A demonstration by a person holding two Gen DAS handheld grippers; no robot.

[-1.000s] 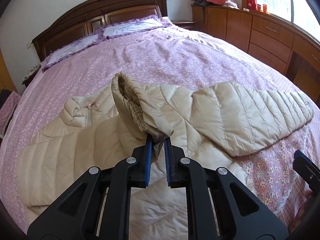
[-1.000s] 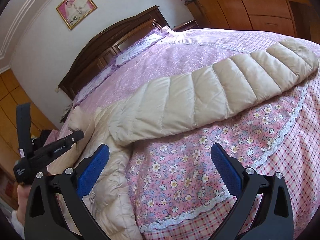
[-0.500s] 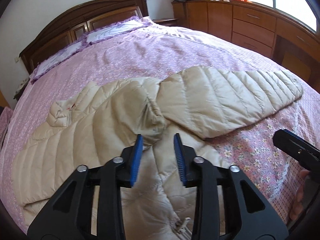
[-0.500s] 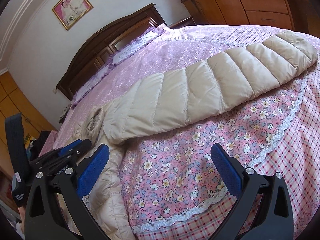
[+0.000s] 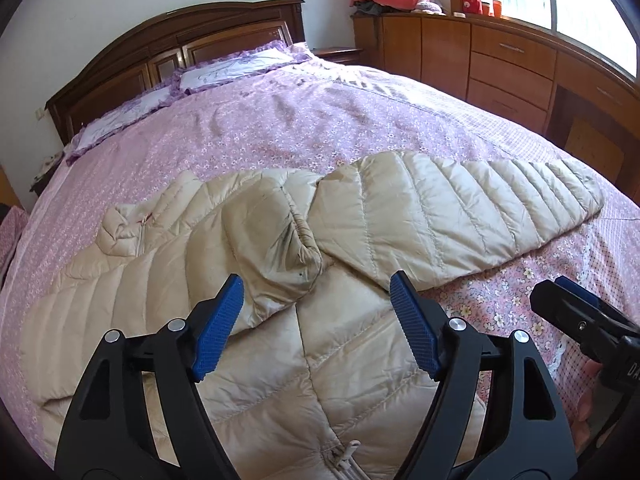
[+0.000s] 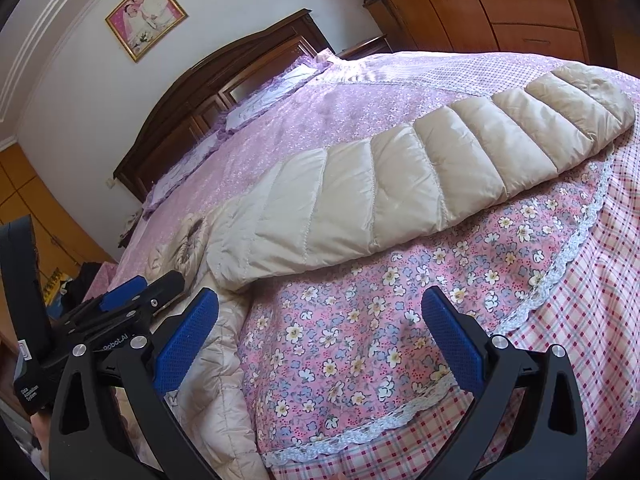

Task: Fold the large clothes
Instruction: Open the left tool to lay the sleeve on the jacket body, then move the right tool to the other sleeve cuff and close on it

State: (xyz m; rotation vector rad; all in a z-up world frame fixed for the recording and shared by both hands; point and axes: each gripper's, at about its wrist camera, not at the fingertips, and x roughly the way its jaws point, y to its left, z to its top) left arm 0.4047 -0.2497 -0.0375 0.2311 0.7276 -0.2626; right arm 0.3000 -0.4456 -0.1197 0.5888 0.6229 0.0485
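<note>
Garment: a beige quilted down jacket (image 5: pixel 340 364) lies front up across the pink floral bedspread (image 5: pixel 280 120), filling the lower half of the left wrist view, its zipper running down to the bottom edge.
Folded sleeve: one sleeve (image 5: pixel 272 248) lies doubled over the chest at the centre of that view, its gathered cuff resting on the body panel just above the blue pads.
Outstretched sleeve: the other sleeve (image 6: pixel 420 168) lies flat and straight, reaching toward the upper right of the right wrist view, its cuff near the lace trim of the bedspread.
Left gripper: the left gripper (image 5: pixel 318 328) has its jaws opening, and nothing is between them; the cuff lies free just beyond the pads.
Right gripper: the right gripper (image 6: pixel 320 340) is spread wide and empty over the flowered cloth in the lower middle of its view, beside the jacket's edge.
Step in hand: probably the release of the first sleeve after laying it across the front.
Next move: likely the second sleeve; the right gripper would need to reach to its far cuff, pinch the puffy, slippery shell firmly, and carry it back across the chest without dragging the jacket.
</note>
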